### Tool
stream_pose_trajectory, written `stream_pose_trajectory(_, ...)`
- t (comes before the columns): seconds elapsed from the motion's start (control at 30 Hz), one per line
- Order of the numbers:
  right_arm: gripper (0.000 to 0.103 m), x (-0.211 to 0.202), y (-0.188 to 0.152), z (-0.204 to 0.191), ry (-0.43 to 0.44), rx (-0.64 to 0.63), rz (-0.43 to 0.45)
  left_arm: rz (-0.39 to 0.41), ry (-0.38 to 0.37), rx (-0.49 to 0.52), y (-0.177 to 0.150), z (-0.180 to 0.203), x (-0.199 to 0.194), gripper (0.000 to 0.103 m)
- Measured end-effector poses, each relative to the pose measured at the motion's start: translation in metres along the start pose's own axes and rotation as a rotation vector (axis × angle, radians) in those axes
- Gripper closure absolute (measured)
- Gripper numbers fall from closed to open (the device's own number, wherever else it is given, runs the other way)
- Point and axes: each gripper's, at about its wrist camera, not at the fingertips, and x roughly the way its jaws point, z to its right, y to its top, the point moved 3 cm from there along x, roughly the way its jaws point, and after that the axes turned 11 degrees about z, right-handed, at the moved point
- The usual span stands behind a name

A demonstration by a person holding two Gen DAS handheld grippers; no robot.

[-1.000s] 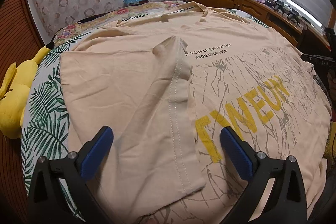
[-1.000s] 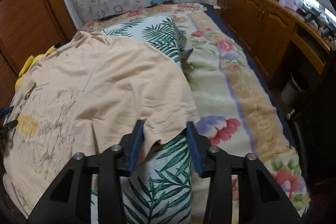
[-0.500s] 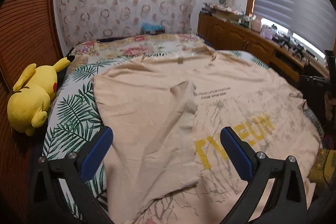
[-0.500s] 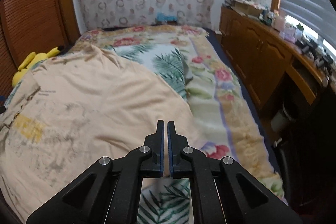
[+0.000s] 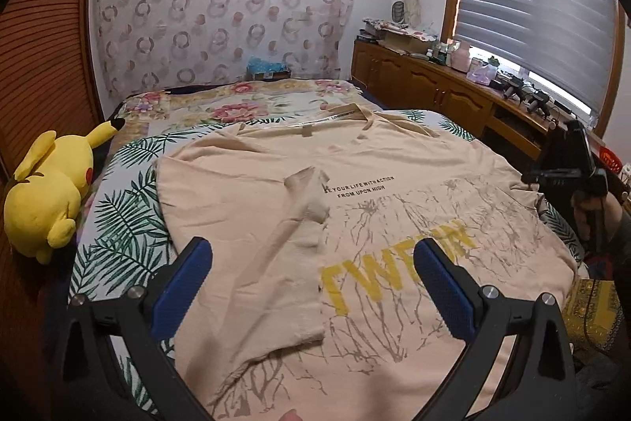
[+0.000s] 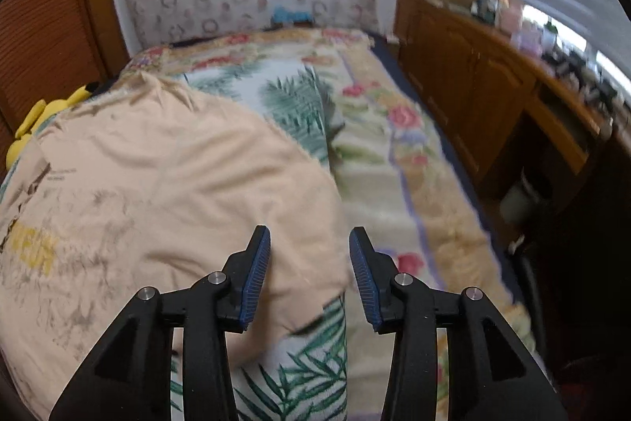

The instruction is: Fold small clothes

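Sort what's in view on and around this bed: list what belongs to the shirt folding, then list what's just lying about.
Part of the job:
- beige T-shirt, one side already folded in
- left gripper, open above the shirt
- right gripper, jaws opening over the shirt's edge, not gripping

Just lying about:
- yellow plush toy
- leaf-print sheet
- floral blanket
- cluttered wooden cabinet

One beige T-shirt (image 5: 394,192) is lying on the bed (image 5: 244,105); one yellow plush toy (image 5: 47,192) is sitting beside that bed.
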Motion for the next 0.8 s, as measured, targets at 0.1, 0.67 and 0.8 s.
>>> stream_pose_trajectory(0.1, 0.061, 0.001, -0.011, 0.003, 0.02, 0.024, -0.024, -0.006, -0.001, 0.008, -0.001, 0.003, 0.002, 0.0)
stream_pose_trajectory(0.67, 0.1, -0.042, 0.034, -0.05, 0.078, -0.122, 0.163, 0.001, 0.001, -0.005, -0.005, 0.006, 0.0, 0.0)
stream_pose_trajectory(0.8, 0.1, -0.055, 0.059, -0.094, 0.166, -0.175, 0.212, 0.006, 0.006, -0.007, -0.006, 0.005, -0.003, 0.0)
